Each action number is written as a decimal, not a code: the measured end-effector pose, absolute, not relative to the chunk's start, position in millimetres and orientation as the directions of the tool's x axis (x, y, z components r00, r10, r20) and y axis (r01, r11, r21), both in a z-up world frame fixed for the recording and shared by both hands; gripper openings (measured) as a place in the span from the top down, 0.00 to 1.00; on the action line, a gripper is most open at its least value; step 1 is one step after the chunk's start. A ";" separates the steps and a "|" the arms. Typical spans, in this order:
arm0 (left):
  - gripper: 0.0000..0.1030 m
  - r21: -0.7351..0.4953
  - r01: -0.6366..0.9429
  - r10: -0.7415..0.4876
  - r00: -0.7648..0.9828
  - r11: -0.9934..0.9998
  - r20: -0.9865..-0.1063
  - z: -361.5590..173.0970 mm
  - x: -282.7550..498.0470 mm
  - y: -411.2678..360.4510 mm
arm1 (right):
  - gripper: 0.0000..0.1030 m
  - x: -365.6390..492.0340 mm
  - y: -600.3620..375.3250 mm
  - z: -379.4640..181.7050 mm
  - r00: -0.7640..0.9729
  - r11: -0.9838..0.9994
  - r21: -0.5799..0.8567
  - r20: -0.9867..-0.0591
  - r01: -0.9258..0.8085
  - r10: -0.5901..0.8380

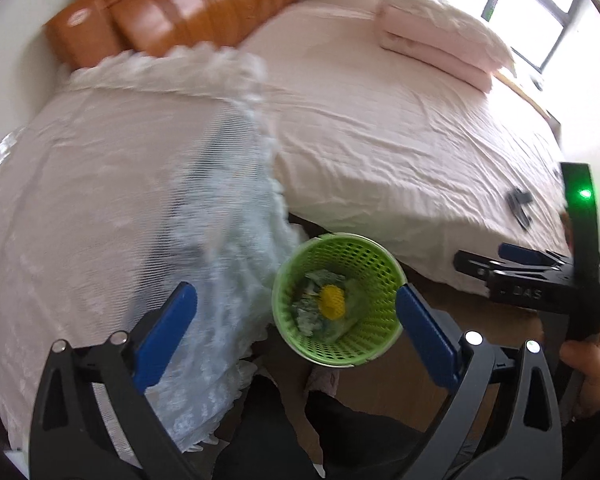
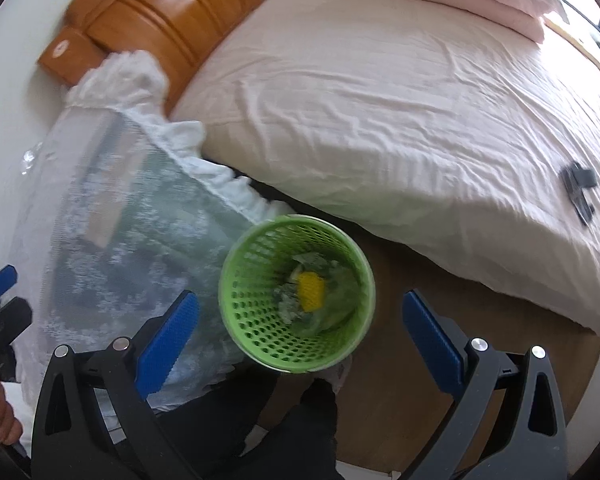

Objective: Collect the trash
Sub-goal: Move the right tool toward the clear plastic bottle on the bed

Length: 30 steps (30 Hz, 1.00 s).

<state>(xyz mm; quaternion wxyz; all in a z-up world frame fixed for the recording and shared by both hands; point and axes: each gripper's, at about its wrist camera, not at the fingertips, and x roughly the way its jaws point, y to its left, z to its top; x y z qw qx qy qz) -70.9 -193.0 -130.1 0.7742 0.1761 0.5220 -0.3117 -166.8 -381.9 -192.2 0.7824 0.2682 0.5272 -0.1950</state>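
Left wrist view shows both claws, left claw [image 1: 296, 328] and right claw [image 2: 300, 334], spread empty above the green basket [image 1: 296, 276] on the floor beside the bed [image 1: 380, 128]; next, withdraw upward, clearing the rim.

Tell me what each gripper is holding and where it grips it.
Nothing is held: left gripper and right gripper are both open above the green basket.

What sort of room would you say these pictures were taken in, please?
Most likely a bedroom: a bed with a wrinkled pale pink sheet, a carved wooden headboard against the wall, and folded pink bedding stacked near the window.
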 end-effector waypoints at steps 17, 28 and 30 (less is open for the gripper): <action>0.08 0.014 0.155 -0.065 0.493 0.988 -0.867 -93.6 59.9 32.5 | 0.02 71.3 -212.5 -126.5 0.468 0.951 0.270 -0.867 0.153 0.171; 0.08 -0.050 -0.023 -0.033 0.479 0.998 -0.877 -116.7 135.2 118.4 | 0.02 221.3 -100.3 -121.3 0.433 0.971 0.236 -0.872 -0.034 0.227; 0.08 -0.065 -0.041 -0.037 0.477 0.997 -0.878 -119.0 146.5 130.4 | 0.02 251.5 -78.2 -124.8 0.426 0.971 0.232 -0.873 -0.063 0.236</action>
